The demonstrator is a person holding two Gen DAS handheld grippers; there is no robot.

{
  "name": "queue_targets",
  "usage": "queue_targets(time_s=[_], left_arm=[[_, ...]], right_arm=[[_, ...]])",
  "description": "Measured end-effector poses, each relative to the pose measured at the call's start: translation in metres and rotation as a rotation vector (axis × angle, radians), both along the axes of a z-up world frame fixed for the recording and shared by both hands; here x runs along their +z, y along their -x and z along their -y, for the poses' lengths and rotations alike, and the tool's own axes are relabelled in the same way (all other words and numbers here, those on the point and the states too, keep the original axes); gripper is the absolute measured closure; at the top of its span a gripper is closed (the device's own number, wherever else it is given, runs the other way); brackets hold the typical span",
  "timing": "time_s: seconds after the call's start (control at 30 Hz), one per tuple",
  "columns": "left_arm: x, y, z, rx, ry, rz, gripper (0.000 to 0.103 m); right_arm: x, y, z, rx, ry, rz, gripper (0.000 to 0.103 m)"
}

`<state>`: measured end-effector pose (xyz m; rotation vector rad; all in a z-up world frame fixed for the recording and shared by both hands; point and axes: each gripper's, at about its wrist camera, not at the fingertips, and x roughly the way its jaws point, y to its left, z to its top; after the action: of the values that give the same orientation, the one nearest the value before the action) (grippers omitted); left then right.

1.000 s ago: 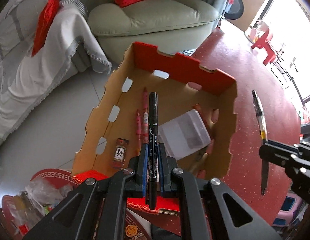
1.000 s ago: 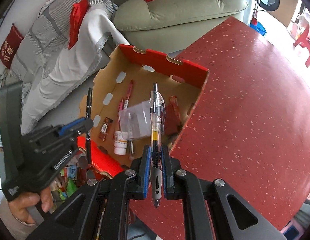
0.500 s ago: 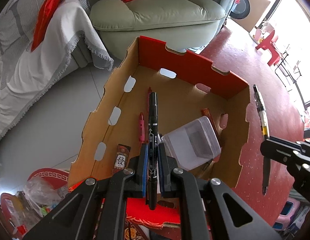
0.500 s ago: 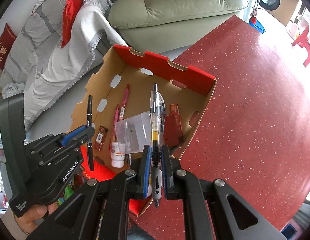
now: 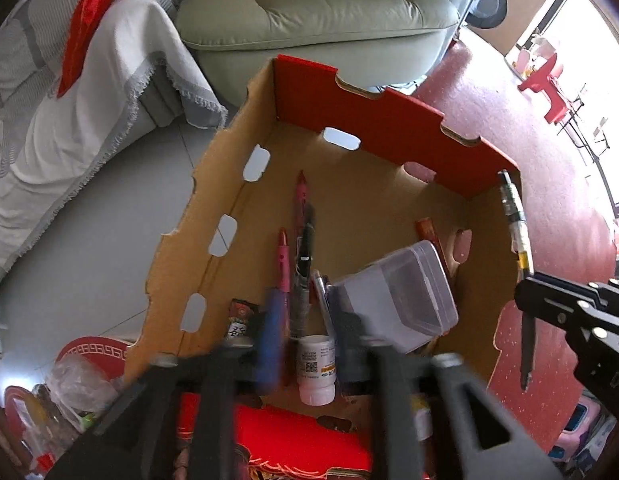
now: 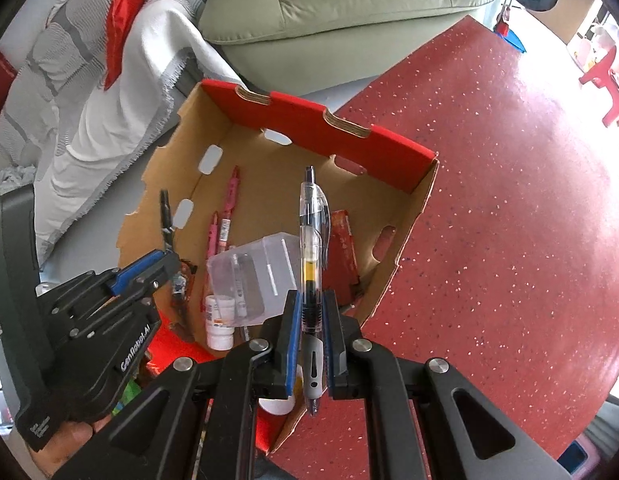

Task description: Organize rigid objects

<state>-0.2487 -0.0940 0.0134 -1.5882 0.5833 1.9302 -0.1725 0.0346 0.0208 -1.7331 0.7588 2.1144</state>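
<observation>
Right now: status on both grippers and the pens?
Left gripper jaws opening, black marker dropping free over the cardboard box. Right gripper shut on clear pen, above box. Nothing blocking.

Both wrist views down into cardboard box (image 5: 393, 140)

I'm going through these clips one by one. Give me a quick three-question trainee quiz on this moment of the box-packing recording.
1. True or false: the right tongs are shut on a clear pen.
2. Where does the white pill bottle lie? A: in the cardboard box. B: on the sofa. C: on the red tabletop.
3. Fill in: the inner face of the box's far wall is coloured ___.

Key: 1 true; 2 A; 3 red.
</observation>
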Motion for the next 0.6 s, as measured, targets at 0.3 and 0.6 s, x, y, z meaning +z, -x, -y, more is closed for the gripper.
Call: queue_targets(time_s=[0.3, 0.6], left_arm=[[0.010, -0.006, 0.010, 0.017, 0.011, -0.052, 0.000], [0.044, -0.024, 0.029, -0.037, -0.108, -0.014, 0.000]], right_arm=[[0.013, -0.012, -0.003, -0.011, -0.003, -0.036, 0.000], [0.048, -0.077, 0.030, 0.027, -0.075, -0.063, 0.000]])
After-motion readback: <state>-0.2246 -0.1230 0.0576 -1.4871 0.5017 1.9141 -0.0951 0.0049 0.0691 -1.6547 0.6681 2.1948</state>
